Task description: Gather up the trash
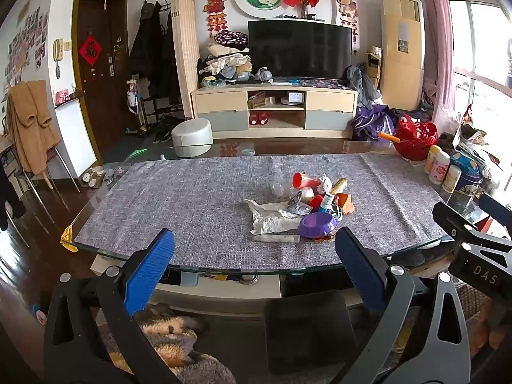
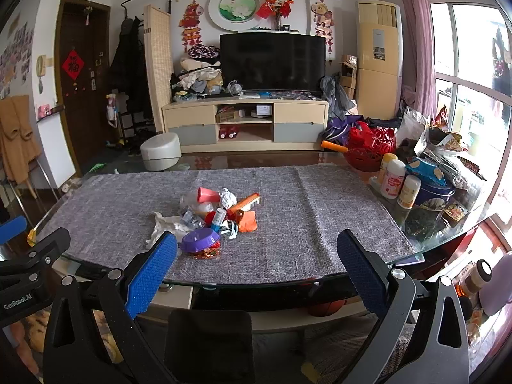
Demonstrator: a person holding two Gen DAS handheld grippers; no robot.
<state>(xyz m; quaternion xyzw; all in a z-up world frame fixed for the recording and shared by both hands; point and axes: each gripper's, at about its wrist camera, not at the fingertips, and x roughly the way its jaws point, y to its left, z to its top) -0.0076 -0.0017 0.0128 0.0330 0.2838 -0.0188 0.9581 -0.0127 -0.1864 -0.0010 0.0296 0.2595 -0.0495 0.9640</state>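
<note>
Here both claws gape, clear of the trash pile (image 1: 307,204) on the table (image 1: 179,192)

Daylight floods in through the window (image 2: 464,73), blown out white at right, while the door (image 2: 80,80) side sits dimmer; fisheye bending curves both views' edges, corners vignetted black.

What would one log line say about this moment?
left gripper: open, empty | right gripper: open, empty | trash pile: untouched on grey mat | step: collecting not begun
</note>
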